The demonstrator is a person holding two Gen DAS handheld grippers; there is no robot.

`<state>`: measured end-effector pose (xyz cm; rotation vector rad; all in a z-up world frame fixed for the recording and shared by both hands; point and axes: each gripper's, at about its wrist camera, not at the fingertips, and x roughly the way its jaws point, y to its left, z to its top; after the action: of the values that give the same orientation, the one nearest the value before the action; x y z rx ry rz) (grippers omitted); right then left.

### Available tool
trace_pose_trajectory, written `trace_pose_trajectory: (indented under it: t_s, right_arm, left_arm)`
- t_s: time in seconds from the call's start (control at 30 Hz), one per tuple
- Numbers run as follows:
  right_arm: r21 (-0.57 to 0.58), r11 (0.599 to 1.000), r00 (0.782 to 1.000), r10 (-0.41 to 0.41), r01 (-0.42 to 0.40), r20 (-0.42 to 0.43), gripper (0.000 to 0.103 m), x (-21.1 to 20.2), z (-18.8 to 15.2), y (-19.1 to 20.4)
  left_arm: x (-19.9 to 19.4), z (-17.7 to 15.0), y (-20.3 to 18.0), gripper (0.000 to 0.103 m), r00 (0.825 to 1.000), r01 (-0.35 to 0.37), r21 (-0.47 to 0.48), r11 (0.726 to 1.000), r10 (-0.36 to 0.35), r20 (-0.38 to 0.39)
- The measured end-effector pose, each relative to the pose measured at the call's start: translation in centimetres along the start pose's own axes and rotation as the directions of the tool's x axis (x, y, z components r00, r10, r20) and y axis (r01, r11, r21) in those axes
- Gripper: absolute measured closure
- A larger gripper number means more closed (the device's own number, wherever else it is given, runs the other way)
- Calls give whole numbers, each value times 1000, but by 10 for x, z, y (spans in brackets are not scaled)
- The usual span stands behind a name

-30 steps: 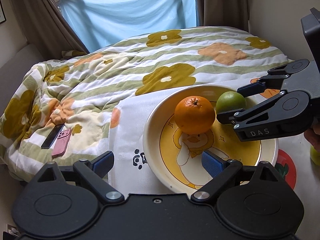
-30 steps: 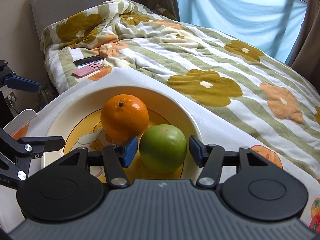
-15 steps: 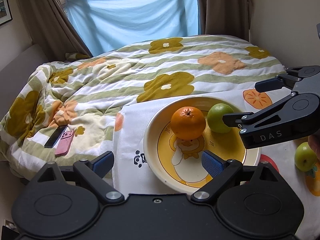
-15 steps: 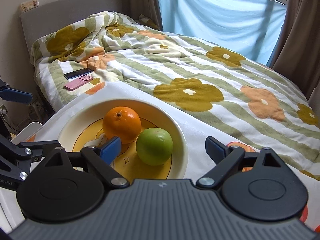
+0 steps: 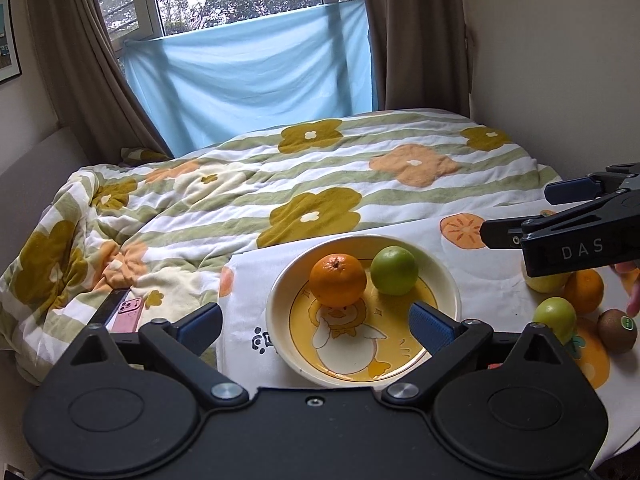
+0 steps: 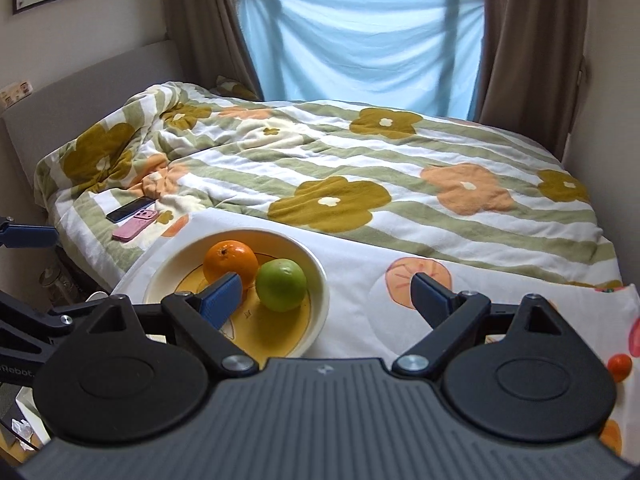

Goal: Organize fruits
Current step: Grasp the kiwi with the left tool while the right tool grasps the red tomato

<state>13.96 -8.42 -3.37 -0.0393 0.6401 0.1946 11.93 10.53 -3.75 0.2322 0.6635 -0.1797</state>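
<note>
A cream bowl (image 5: pixel 276 300) with a yellow duck picture holds an orange (image 5: pixel 338 280) and a green apple (image 5: pixel 394 270) side by side. The same bowl (image 6: pixel 320 280), orange (image 6: pixel 230 264) and apple (image 6: pixel 281 285) show in the right wrist view. My left gripper (image 5: pixel 314 322) hovers above the bowl's near side, its jaws opening with nothing held between them. My right gripper (image 6: pixel 326 295) is open and empty, drawn back from the bowl; in the left wrist view the right gripper (image 5: pixel 520 214) hangs at the right edge.
Loose fruit lies on the white fruit-print cloth (image 5: pixel 480 280) to the right: a green apple (image 5: pixel 554 316), a kiwi (image 5: pixel 616 330), an orange (image 5: pixel 584 290). A pink phone (image 5: pixel 128 314) and a dark phone (image 5: pixel 106 308) rest on the flowered quilt (image 5: pixel 320 184).
Both grippers have pulled back and risen away from the bowl. The right gripper's jaws spread wide from around the green apple, which stays in the bowl beside the orange.
</note>
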Motion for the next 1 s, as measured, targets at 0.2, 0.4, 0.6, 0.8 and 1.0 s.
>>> trace_pose_trajectory:
  t_s: [0.2, 0.4, 0.6, 0.8, 1.0]
  right_arm:
    - [29, 996, 996, -87, 88, -14, 0, -34, -13, -22]
    - [89, 987, 991, -130, 131, -15, 0, -73, -34, -63]
    - [130, 980, 989, -145, 149, -40, 0, -96, -65, -110]
    - [81, 983, 984, -158, 164, -78, 0, -108, -105, -153]
    - [50, 982, 974, -174, 183, -144, 0, -110, -148, -192]
  left_arm:
    - [-10, 5, -17, 1, 998, 62, 8, 998, -62, 15]
    - [-25, 8, -46, 1, 992, 120, 22, 993, -120, 37]
    - [-31, 1, -89, 1, 992, 125, 19, 992, -125, 15]
    - [-24, -12, -149, 2, 986, 166, 26, 986, -166, -13]
    - [-7, -22, -208, 2, 978, 204, 32, 978, -203, -38]
